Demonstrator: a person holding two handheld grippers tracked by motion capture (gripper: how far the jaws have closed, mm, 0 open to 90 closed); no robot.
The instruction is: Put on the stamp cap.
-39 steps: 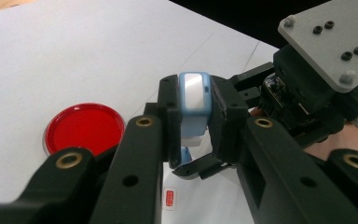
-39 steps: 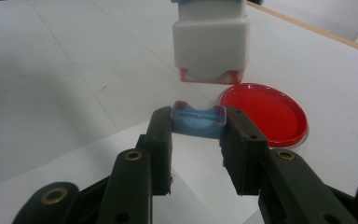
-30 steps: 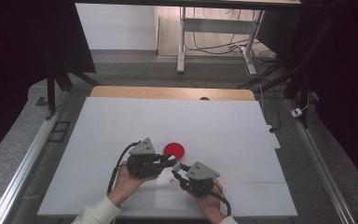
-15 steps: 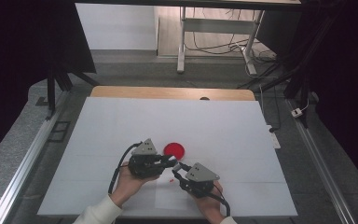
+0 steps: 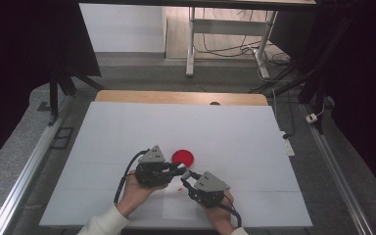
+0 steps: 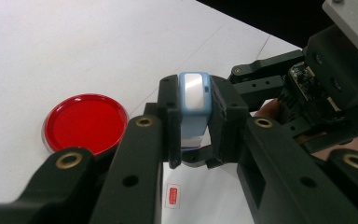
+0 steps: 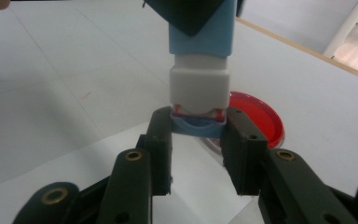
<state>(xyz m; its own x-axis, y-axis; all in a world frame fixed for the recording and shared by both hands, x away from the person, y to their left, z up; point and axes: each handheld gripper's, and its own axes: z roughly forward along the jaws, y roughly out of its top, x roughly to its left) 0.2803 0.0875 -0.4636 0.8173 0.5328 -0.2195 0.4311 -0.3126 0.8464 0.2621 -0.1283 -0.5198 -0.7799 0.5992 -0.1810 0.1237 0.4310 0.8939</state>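
Left hand-held gripper (image 6: 193, 140) clamped on a blue-and-white stamp (image 6: 193, 100), held above the white surface (image 5: 127, 127). Right hand-held gripper (image 7: 199, 149) closed on the stamp's lower blue cap (image 7: 198, 125) — jaws touching both sides. Red round dish (image 5: 183, 157) just beside, on the surface. Small red printed mark (image 6: 173, 194) on a paper sheet below.

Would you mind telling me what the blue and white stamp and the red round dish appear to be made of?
Blue and white stamp: likely moulded plastic, smooth and slightly glossy, with a bright highlight on its top. Red round dish: probably clear plastic or glass over red, judging by the see-through rim and sheen.
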